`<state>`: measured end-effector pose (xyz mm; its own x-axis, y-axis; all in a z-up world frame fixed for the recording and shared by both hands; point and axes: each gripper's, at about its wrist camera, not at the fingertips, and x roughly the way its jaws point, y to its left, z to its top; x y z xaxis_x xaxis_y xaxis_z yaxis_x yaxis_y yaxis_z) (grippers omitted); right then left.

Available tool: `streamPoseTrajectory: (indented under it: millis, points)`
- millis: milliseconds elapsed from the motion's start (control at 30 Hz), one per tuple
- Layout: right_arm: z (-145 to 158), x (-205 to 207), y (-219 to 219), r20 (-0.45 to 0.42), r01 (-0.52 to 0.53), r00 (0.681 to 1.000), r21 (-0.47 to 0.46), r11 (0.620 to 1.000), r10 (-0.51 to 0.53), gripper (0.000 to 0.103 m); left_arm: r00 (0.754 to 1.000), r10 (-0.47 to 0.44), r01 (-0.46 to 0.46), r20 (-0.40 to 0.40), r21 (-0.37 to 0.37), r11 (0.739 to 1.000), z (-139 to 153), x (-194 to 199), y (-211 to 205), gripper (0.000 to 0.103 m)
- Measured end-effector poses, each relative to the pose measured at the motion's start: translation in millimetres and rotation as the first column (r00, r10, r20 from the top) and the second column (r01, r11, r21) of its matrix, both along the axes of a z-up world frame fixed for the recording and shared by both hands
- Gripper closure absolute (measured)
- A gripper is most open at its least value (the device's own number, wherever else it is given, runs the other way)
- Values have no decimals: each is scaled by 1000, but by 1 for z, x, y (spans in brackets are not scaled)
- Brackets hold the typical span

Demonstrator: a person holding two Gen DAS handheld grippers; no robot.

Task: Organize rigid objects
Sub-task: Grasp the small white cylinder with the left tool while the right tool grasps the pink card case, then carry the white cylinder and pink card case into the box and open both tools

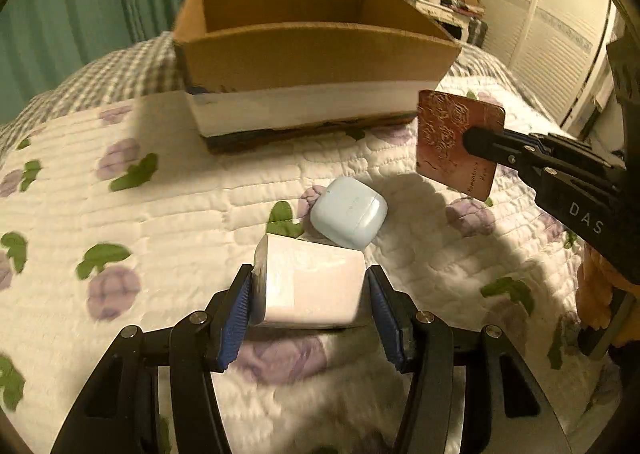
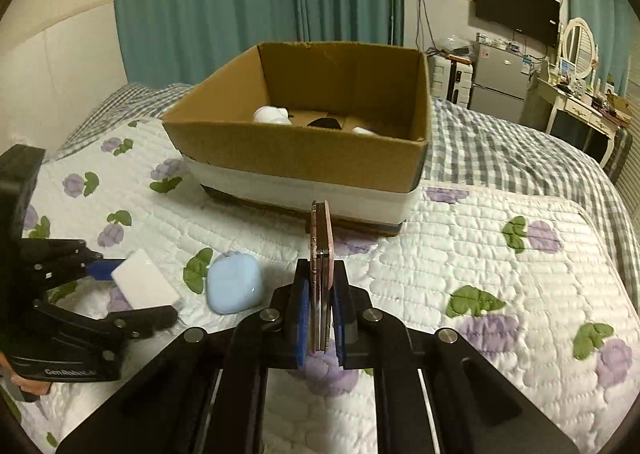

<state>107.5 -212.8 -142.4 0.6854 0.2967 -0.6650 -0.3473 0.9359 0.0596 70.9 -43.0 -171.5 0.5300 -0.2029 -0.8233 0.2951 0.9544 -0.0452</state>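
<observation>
Now left hand-held gripper (image 1: 310,294) clamping white block (image 1: 312,286), right hand-held gripper (image 2: 320,310) pinching pink card (image 2: 321,250)

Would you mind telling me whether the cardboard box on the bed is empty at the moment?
Not empty. The right wrist view shows white objects and a dark item on the floor of the open cardboard box.

Cardboard box (image 2: 296,158) open-topped, nothing above rim; near wall faces both tools. Inside, white items (image 2: 271,114) at left of floor, dark item (image 2: 326,122) mid-floor. Quilted bed (image 2: 480,262) bare from right tool (image 2: 320,310) to box and out to right. Pale blue case (image 1: 349,213) lies between left tool (image 1: 310,294) and box, close to white block (image 1: 312,286) tool holds. Bare quilt left of left tool.
</observation>
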Motion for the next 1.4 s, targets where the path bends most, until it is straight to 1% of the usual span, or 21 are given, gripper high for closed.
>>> streamPoseTrajectory:
  millis: [167, 233, 300, 400, 433, 567, 700, 800, 967, 1200, 1400]
  points:
    - [16, -18, -3, 33, 15, 999, 13, 1000, -16, 94, 998, 27, -25, 59, -20, 999, 20, -15, -6, 47]
    - [24, -25, -2, 58, 11, 998, 22, 1000, -12, 94, 996, 41, -39, 81, -38, 999, 29, -22, 2, 47]
    - [32, -30, 1, 81, 10, 997, 8, 1000, -11, 94, 992, 57, -51, 115, -54, 997, 41, -28, 4, 47]
    - [45, -39, 2, 107, 12, 994, 14, 1000, -13, 94, 983, 69, -60, 169, -58, 996, 61, -34, 4, 47]
    - [51, -44, 3, 118, 14, 993, 12, 1000, -16, 94, 978, 73, -62, 195, -63, 996, 70, -36, 5, 47]
    - [75, -59, 3, 159, 20, 987, 18, 1000, -22, 94, 963, 80, -61, 255, -81, 995, 99, -43, 7, 47]
    - [105, -69, -1, 204, 29, 978, 41, 999, -37, 94, 956, 70, -55, 286, -61, 997, 122, -44, 4, 47]
    - [125, -71, -3, 235, 29, 971, 59, 998, -42, 94, 948, 74, -49, 310, -90, 995, 139, -44, 5, 47]
    - [156, -69, -1, 307, 26, 951, 42, 999, -38, 94, 927, 102, -56, 362, -136, 989, 172, -37, 10, 47]
    - [189, -55, -2, 367, 12, 930, 66, 998, -36, 94, 898, 136, -65, 419, -181, 981, 205, -19, 9, 47]
    - [212, -39, -3, 406, -1, 913, 91, 996, -36, 94, 884, 121, -50, 452, -166, 985, 217, 8, -2, 47]
